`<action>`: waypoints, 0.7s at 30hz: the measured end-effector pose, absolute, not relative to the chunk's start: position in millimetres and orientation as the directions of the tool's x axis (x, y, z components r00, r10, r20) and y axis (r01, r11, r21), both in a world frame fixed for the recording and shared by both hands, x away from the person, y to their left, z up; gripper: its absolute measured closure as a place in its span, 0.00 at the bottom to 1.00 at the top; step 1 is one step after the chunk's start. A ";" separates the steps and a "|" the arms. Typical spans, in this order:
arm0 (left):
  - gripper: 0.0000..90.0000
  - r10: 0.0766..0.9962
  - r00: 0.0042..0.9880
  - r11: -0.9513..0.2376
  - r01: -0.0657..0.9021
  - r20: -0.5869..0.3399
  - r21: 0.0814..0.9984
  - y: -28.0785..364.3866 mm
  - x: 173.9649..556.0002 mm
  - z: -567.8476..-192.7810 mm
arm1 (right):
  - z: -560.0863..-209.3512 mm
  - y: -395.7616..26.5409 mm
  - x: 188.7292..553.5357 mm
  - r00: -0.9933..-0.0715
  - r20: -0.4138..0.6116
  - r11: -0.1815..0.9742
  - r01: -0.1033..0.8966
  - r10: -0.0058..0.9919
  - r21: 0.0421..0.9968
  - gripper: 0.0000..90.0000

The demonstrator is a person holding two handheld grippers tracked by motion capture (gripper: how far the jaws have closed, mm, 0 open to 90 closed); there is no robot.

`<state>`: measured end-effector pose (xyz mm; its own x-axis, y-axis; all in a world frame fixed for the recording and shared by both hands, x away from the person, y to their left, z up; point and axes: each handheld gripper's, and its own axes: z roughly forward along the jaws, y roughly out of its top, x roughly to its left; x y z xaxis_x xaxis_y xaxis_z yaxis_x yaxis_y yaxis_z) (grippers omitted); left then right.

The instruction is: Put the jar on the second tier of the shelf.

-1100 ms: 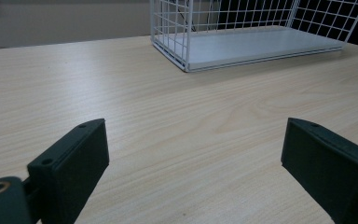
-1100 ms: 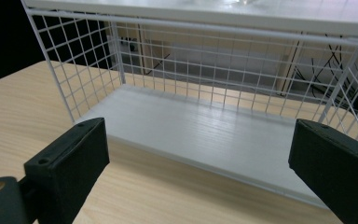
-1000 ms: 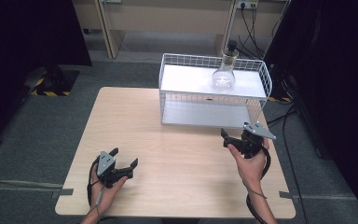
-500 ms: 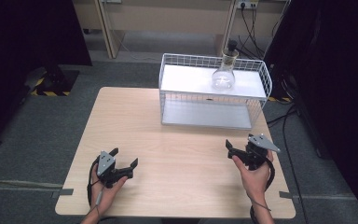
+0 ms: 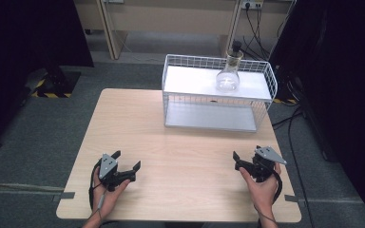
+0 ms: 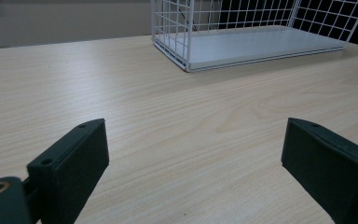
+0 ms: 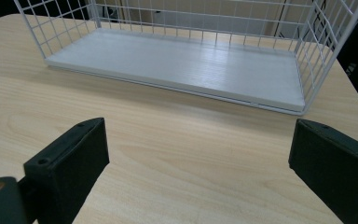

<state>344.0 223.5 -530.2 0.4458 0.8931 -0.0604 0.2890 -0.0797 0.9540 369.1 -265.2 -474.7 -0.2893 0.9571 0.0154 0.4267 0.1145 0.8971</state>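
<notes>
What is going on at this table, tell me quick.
A person holds the left gripper and the right gripper low over the near side of the table, both open and holding nothing. At the far side stands a white wire rack with a glass flask on its upper shelf. The lower shelf is bare.

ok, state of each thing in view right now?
Left tongs: open, holding nothing, low over the table.
Right tongs: open, holding nothing.
Flask: upright on the wire rack's top shelf, stoppered.
Rack's lower shelf: bare.
</notes>
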 end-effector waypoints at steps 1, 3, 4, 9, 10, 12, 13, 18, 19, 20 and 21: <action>0.08 0.893 0.446 -0.080 0.289 -0.060 0.954 223.5 344.0 -530.2 | -475.4 -265.9 368.3 -0.288 0.014 0.116 0.428 0.958 0.896 0.05; 0.08 0.893 0.446 -0.080 0.288 -0.060 0.954 223.5 344.0 -530.2 | -477.3 -267.2 366.7 -0.285 0.010 0.118 0.429 0.958 0.896 0.05; 0.08 0.893 0.446 -0.080 0.289 -0.060 0.954 223.5 344.0 -530.2 | -478.4 -267.8 365.9 -0.283 0.008 0.119 0.430 0.959 0.895 0.05; 0.08 0.893 0.445 -0.079 0.288 -0.060 0.954 223.5 343.9 -530.2 | -484.5 -270.6 362.1 -0.273 0.002 0.123 0.441 0.962 0.889 0.05; 0.08 0.893 0.445 -0.079 0.288 -0.060 0.954 223.5 343.9 -530.2 | -485.3 -271.2 361.4 -0.272 -0.002 0.126 0.440 0.962 0.889 0.05; 0.08 0.894 0.445 -0.079 0.288 -0.061 0.954 223.6 343.9 -530.2 | -486.5 -272.3 360.2 -0.268 -0.004 0.126 0.441 0.963 0.889 0.05; 0.08 0.894 0.444 -0.079 0.288 -0.060 0.954 223.6 343.9 -530.2 | -487.1 -272.9 359.6 -0.266 -0.005 0.126 0.441 0.964 0.888 0.05; 0.08 0.894 0.444 -0.079 0.288 -0.060 0.954 223.5 343.8 -530.2 | -491.9 -276.2 356.9 -0.257 -0.004 0.123 0.450 0.966 0.884 0.05; 0.08 0.894 0.444 -0.079 0.287 -0.060 0.955 223.5 343.8 -530.2 | -491.9 -276.2 356.9 -0.257 -0.004 0.123 0.450 0.966 0.884 0.05; 0.08 0.894 0.444 -0.079 0.287 -0.060 0.955 223.5 343.8 -530.2 | -493.1 -276.7 356.3 -0.256 -0.003 0.122 0.452 0.967 0.884 0.05; 0.08 0.894 0.444 -0.079 0.288 -0.060 0.955 223.5 343.8 -530.2 | -494.5 -277.3 355.6 -0.253 -0.002 0.121 0.454 0.967 0.883 0.05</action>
<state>343.8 223.5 -530.2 0.4439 0.8941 -0.0598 0.2875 -0.0789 0.9545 355.6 -277.3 -494.5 -0.2534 0.9674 -0.0020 0.4538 0.1207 0.8829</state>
